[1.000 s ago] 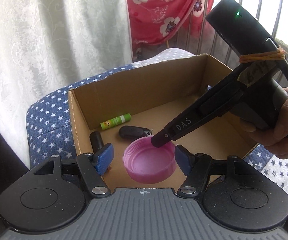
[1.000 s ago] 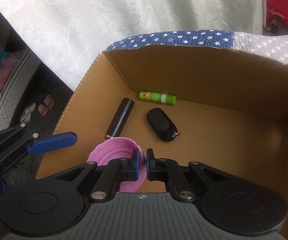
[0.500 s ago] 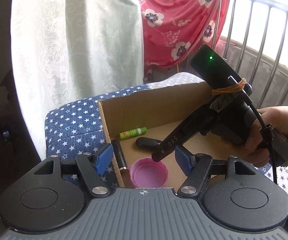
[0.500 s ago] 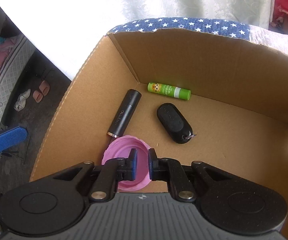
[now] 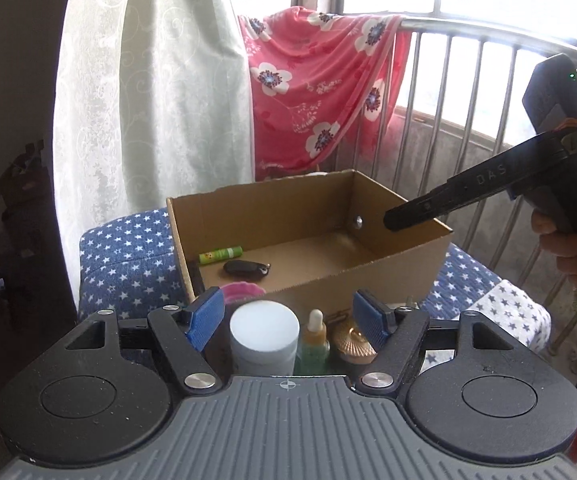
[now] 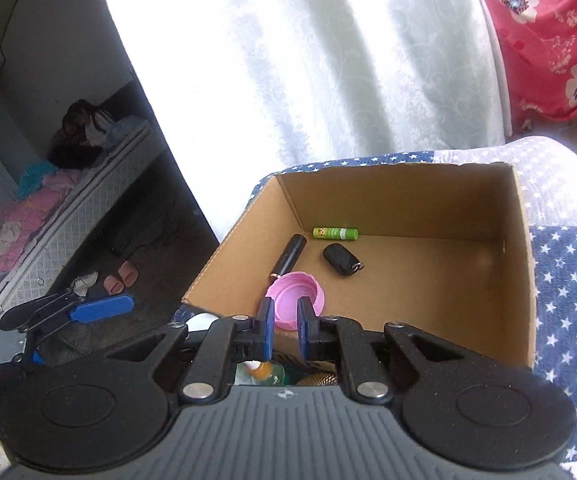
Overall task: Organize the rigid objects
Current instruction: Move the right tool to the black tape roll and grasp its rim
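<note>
A cardboard box [image 5: 400, 272] [image 6: 524, 280] sits on a star-patterned cushion. In it lie a pink lid [image 6: 296, 300] [image 5: 244, 291], a black key fob [image 6: 340, 260] [image 5: 244, 267], a green stick [image 6: 335, 233] [image 5: 220, 255] and a black tube [image 6: 288, 258]. In front of the box stand a white jar [image 5: 264, 338], a small dropper bottle [image 5: 315, 340] and a gold lid [image 5: 354, 344]. My left gripper [image 5: 288, 318] is open and empty above these. My right gripper [image 6: 286, 322] is slightly open and empty, held above the box's near wall.
The star-patterned cushion [image 5: 128, 248] carries the box. A white curtain [image 5: 148, 80] hangs behind it, with a red floral cloth [image 5: 316, 88] on a metal railing [image 5: 468, 120] at the right. A bed [image 6: 48, 208] and slippers [image 6: 118, 280] lie far left.
Both grippers have pulled back and up from the box. The right gripper's jaws have parted a little. The pink lid stays in the box. The jar, bottle and gold lid have come into view.
</note>
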Demonstrator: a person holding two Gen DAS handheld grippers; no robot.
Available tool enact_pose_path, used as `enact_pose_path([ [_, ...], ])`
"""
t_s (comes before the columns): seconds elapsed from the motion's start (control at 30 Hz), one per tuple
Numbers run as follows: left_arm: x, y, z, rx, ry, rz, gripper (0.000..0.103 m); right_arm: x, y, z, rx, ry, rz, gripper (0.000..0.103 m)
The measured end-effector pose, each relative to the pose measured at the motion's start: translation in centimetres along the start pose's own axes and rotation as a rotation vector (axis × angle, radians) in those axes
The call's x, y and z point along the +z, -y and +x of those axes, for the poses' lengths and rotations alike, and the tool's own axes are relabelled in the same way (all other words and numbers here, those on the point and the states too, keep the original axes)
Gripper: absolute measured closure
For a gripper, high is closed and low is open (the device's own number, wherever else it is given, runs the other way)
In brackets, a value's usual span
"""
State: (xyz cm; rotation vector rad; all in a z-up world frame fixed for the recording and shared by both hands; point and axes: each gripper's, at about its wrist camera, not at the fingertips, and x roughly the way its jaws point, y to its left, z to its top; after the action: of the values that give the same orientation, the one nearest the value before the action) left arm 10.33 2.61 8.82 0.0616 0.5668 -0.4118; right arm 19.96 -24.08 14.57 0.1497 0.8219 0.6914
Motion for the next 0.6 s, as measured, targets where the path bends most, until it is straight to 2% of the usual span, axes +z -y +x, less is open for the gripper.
enact_pose_path([
  [0.1,-2.6,1.0,0.6,-0.029,-0.073,-0.010,0.030,-4.1,-0.9,-1.5,-0.001,0.032,-0.017,0.084],
  [0.17,-4.3,1.8,1.5,-0.037,-0.130,-0.003,0.030,-6.7,-1.3,-1.0,0.002,0.030,-0.011,0.080],
  [0.33,-7.9,3.5,2.7,0.019,-0.217,0.038,0.030,-11.7,-1.7,2.6,0.007,-0.031,0.043,0.080],
  [0.5,-9.3,4.4,3.5,0.049,-0.248,0.062,0.030,-13.8,-2.5,5.4,0.013,-0.087,0.071,0.080],
  [0.6,-9.8,4.6,3.9,0.056,-0.259,0.076,0.030,-14.3,-3.2,6.3,-0.006,-0.107,0.045,0.080],
])
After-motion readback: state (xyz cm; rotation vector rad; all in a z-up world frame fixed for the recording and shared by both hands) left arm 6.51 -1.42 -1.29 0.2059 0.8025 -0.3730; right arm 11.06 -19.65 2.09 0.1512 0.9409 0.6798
